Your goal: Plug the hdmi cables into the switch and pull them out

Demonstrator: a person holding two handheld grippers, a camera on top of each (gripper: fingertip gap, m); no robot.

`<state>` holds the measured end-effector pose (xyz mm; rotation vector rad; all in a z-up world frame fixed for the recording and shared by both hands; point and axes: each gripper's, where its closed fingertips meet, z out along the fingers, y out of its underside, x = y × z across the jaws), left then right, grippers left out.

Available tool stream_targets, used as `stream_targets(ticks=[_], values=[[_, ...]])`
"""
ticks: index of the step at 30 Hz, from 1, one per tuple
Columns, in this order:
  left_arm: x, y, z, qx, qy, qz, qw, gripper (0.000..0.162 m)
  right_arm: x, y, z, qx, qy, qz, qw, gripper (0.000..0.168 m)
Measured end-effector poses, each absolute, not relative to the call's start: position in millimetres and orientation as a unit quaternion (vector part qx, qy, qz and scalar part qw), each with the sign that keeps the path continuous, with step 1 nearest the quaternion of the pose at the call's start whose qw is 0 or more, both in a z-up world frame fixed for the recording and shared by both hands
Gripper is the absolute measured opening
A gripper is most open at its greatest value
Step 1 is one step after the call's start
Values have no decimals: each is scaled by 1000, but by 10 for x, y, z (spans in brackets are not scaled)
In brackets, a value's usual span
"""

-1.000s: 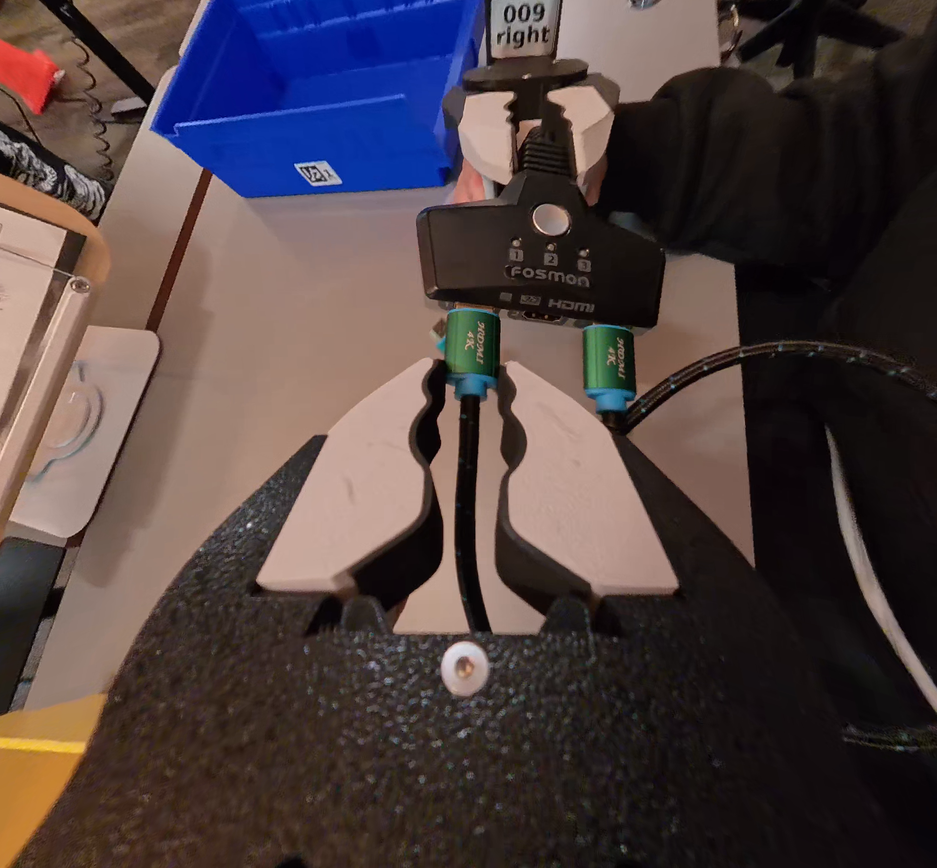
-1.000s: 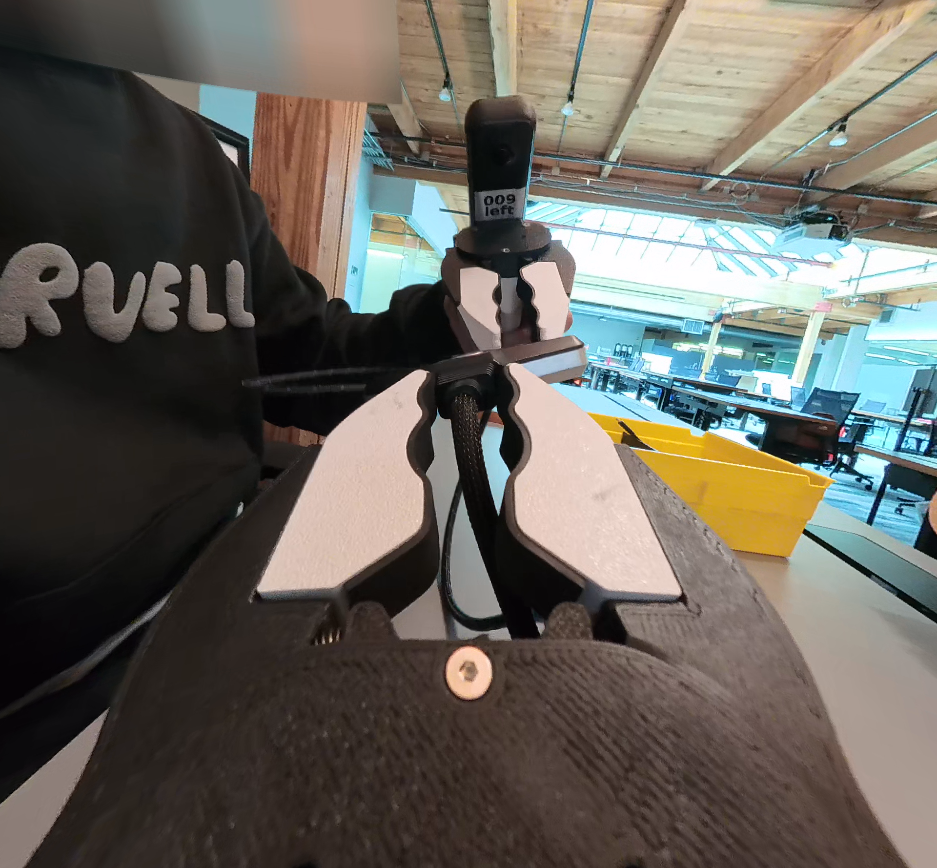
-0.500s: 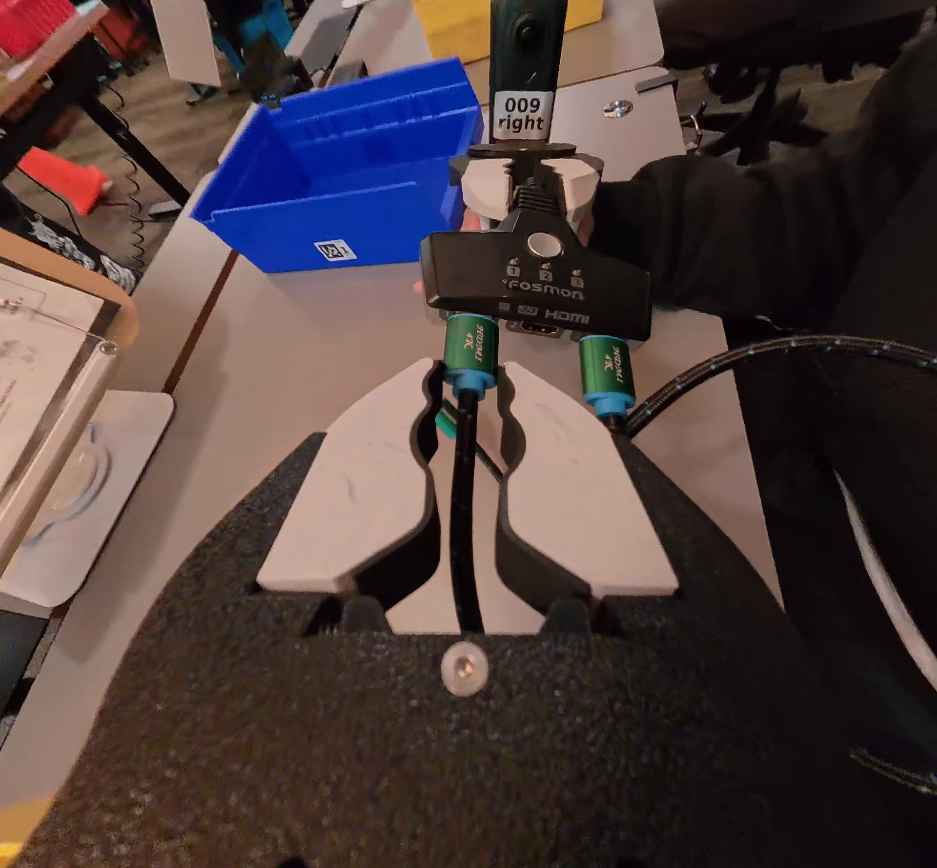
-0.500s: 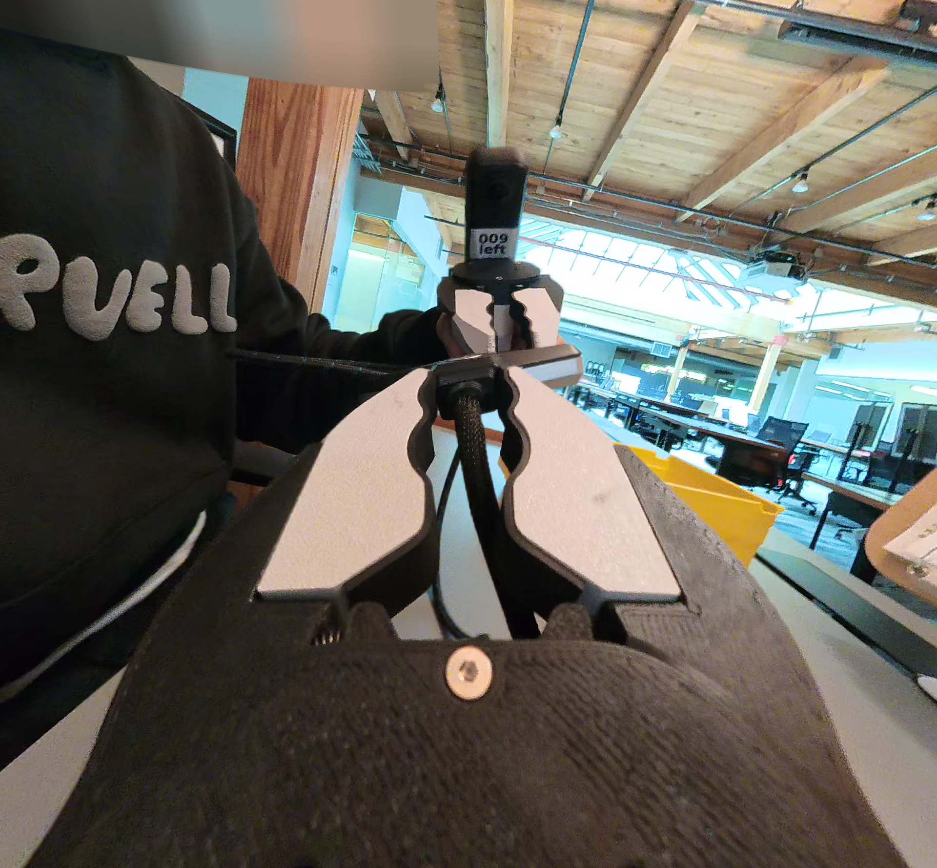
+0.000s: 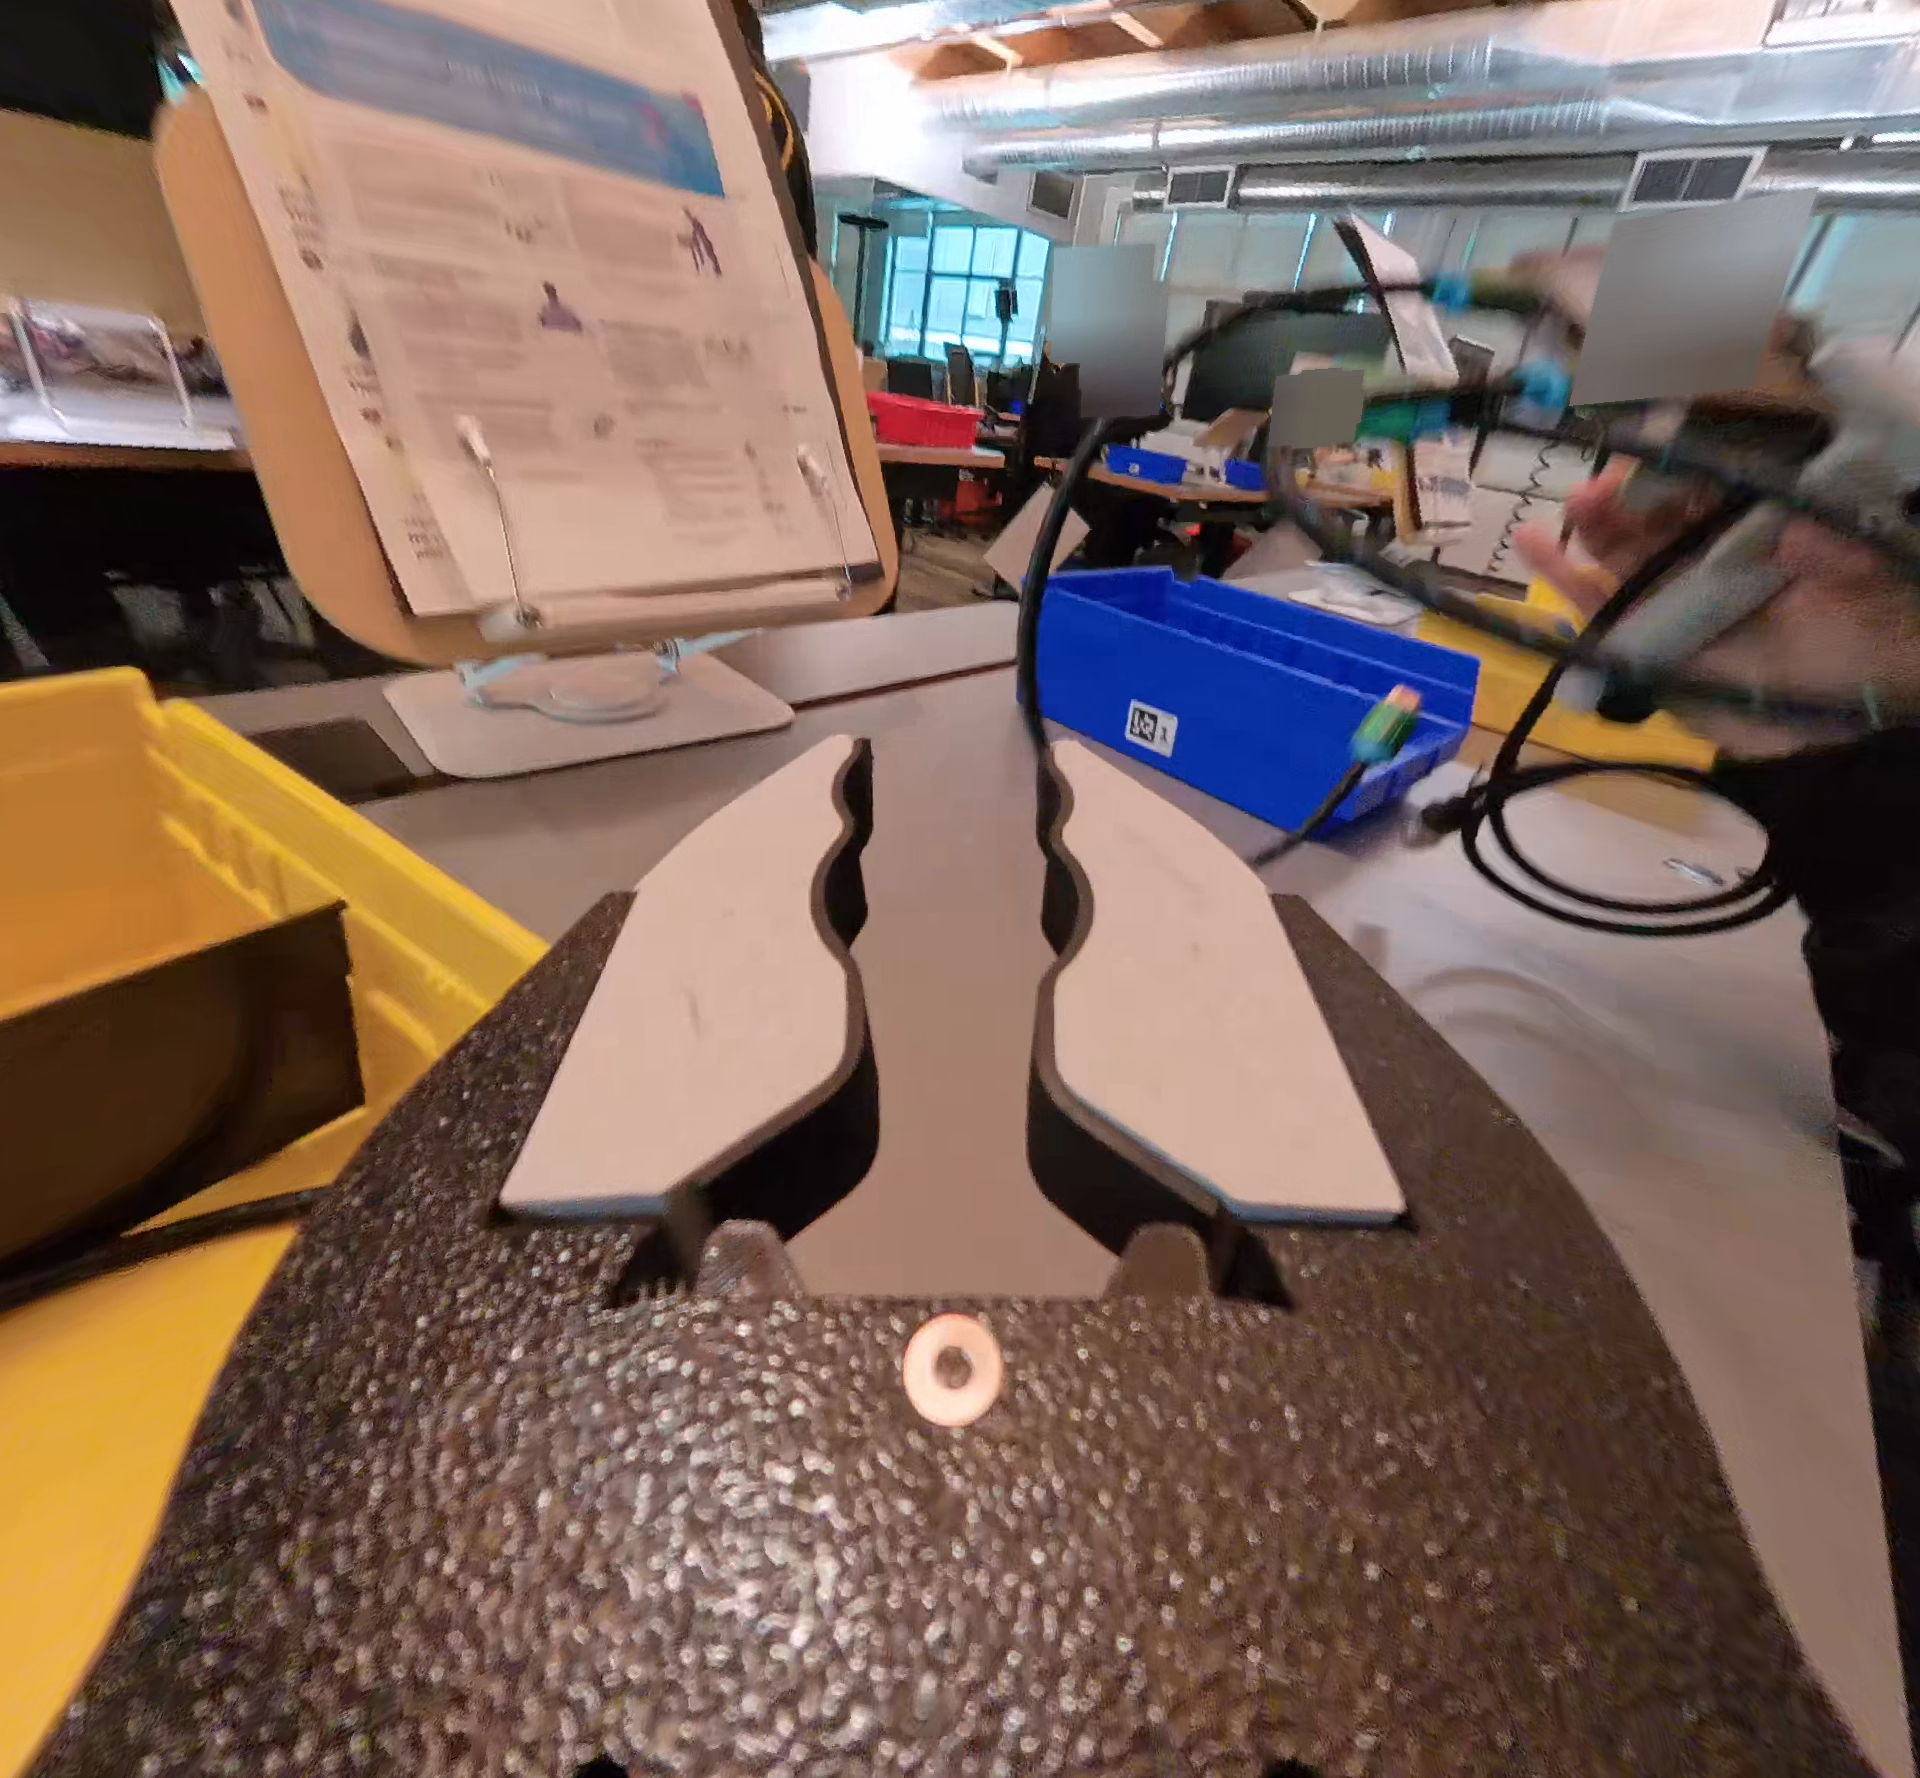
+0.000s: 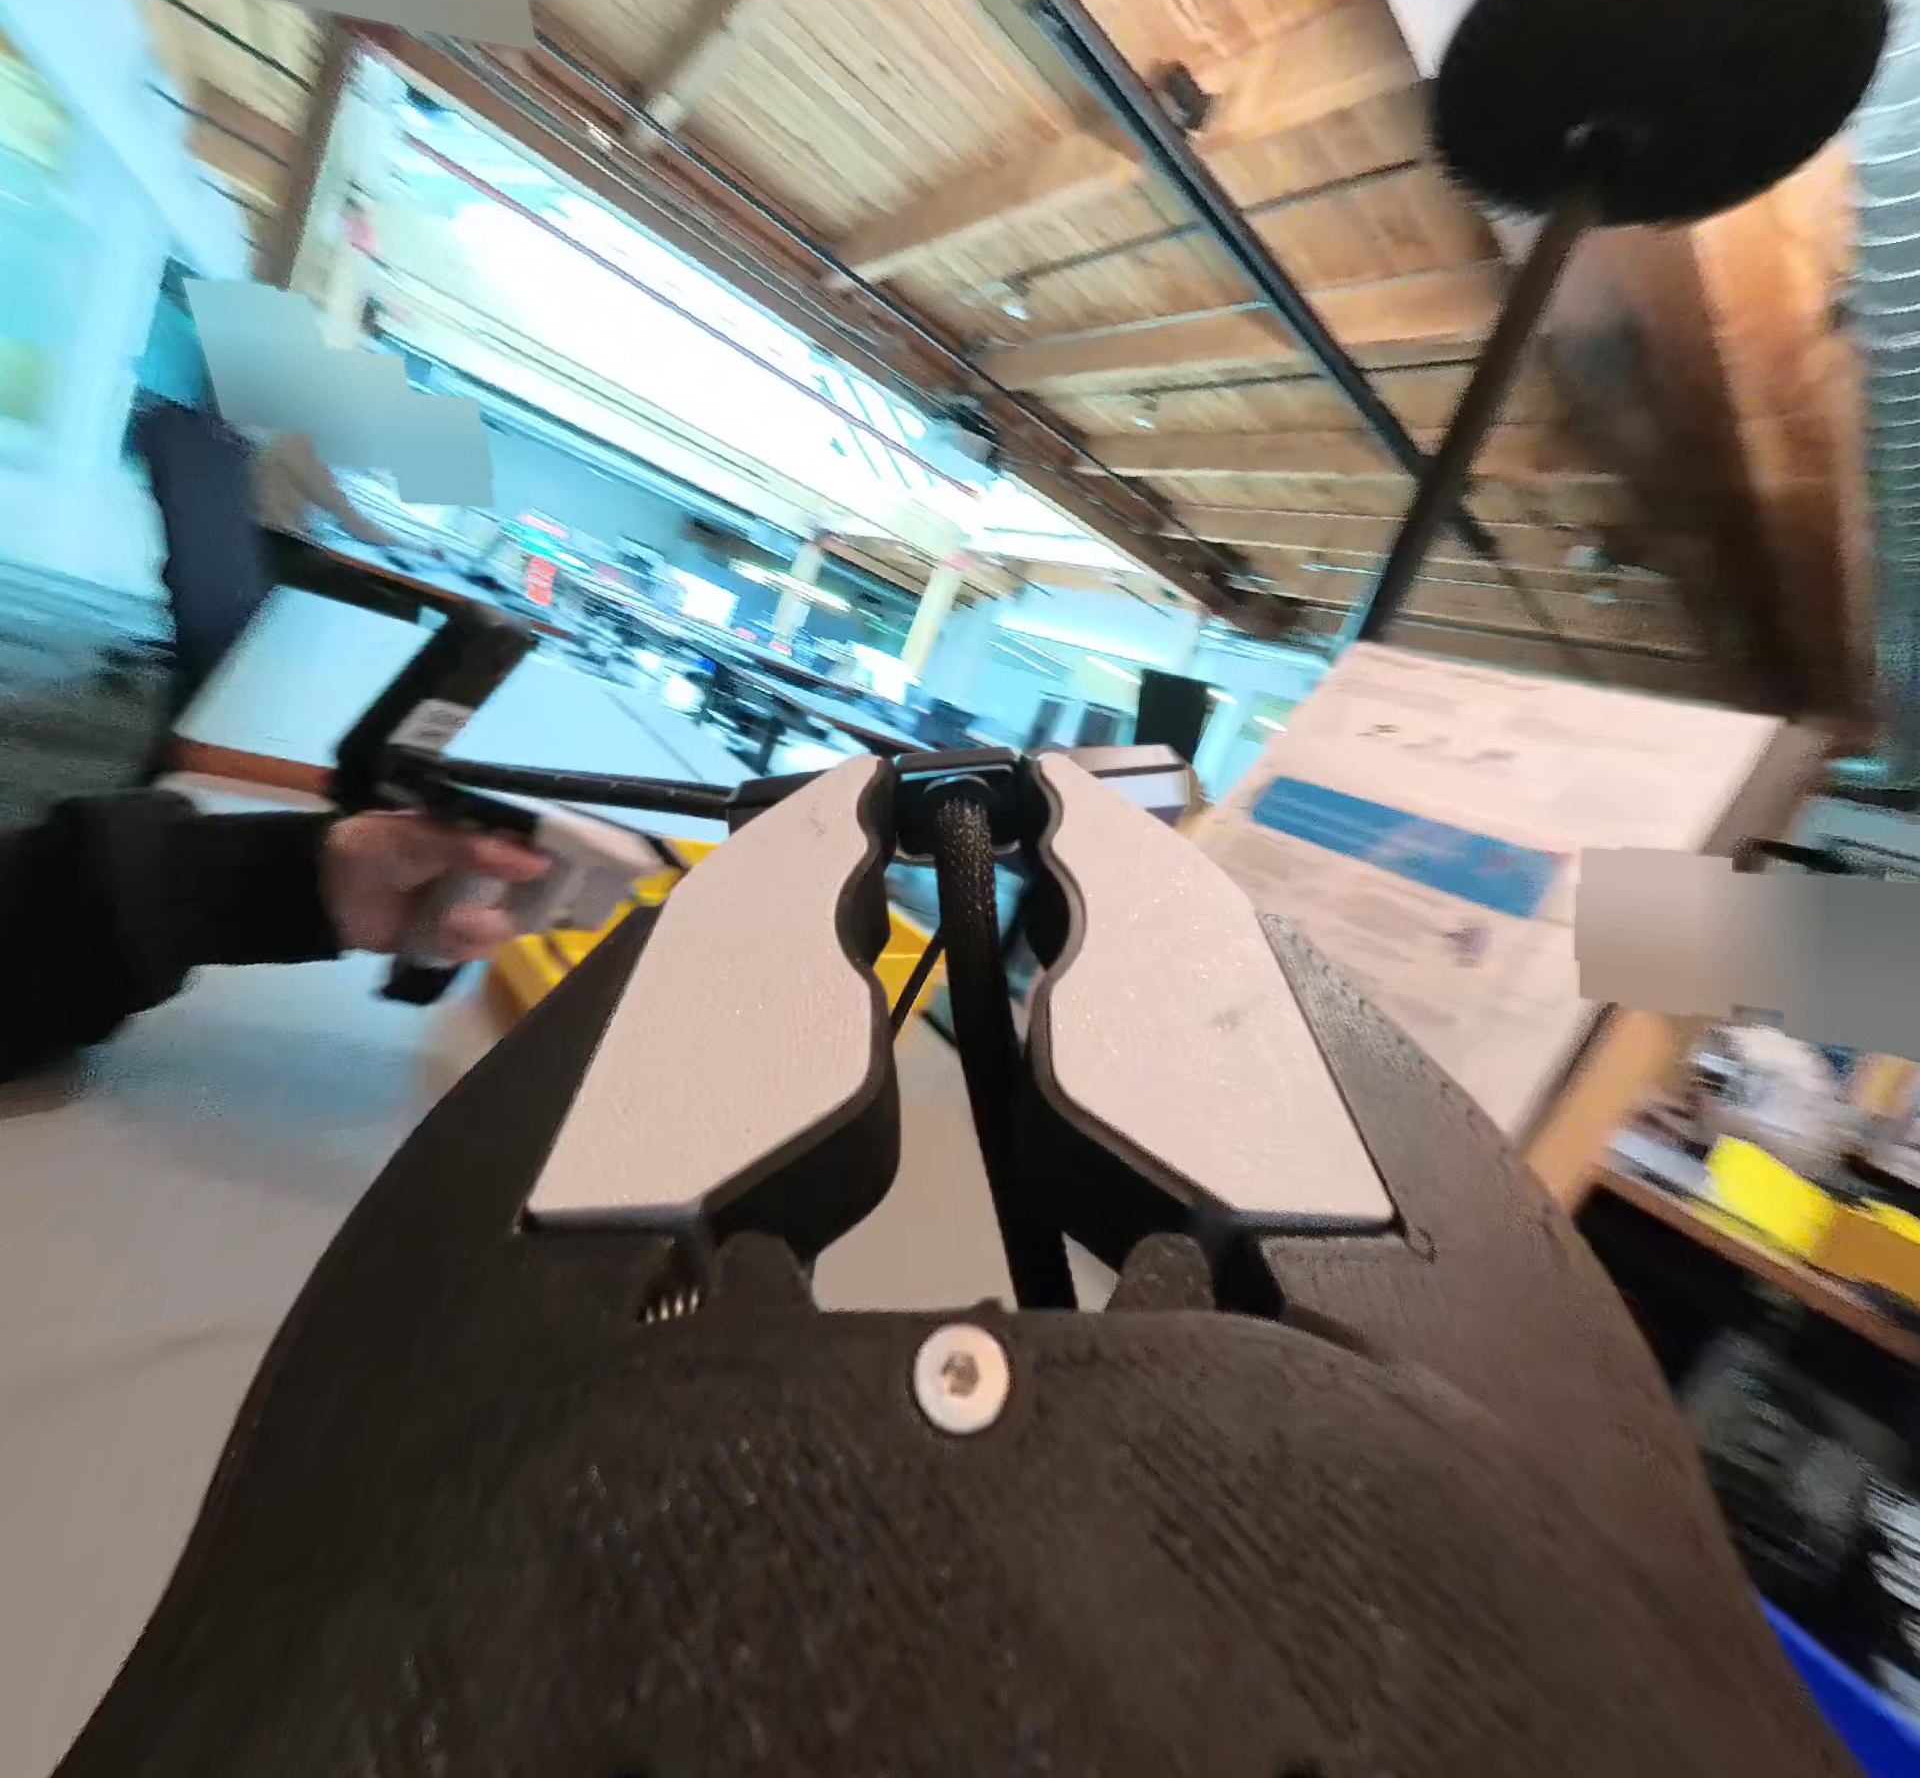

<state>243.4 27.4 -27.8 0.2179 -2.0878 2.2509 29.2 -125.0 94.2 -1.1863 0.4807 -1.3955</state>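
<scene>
Half a second ago the left gripper (image 5: 951, 772) was clamped on a green plug seated in the switch; now its jaws stand apart with nothing between them, and it has swung away toward the paper stand. One cable has come out: its green plug (image 5: 1382, 720) dangles free at about two o'clock from those fingertips, in front of the blue bin (image 5: 1247, 679), with black cable (image 5: 1621, 897) looped on the table (image 5: 1558, 1053) beyond it.

Nearest the left gripper, at nine o'clock, sits a yellow bin (image 5: 312, 897) with a dark box (image 5: 166, 1053) inside. Farther off at eleven o'clock a paper stand (image 5: 520, 274) holds printed sheets, tilted back. At two o'clock, higher and blurred by motion, a hand (image 5: 1662, 565) holds the right gripper's handle, with the switch (image 5: 1714, 450) raised off the table; two blue-collared plugs (image 5: 1538, 383) seem to remain by it, though the blur hides whether they are seated.

From the right gripper (image 6: 956, 783), the jaws are closed on the switch's braided lead (image 6: 971, 897) just behind the black body (image 6: 951, 767), which sits at twelve o'clock right at the fingertips. At nine o'clock a sleeved hand (image 6: 416, 887) grips the other tool's handle above the pale table (image 6: 208, 1209). At one o'clock stands the paper stand (image 6: 1455, 793), and far above, at one o'clock, a black round lamp (image 6: 1652, 45) on a thin pole.
</scene>
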Motion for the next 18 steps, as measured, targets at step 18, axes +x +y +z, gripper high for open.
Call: stream_targets(ticks=[18], values=[[1960,87,-775,-48,-771,628,91,33,209,-3974,737,-767,469,-424,-108,23]])
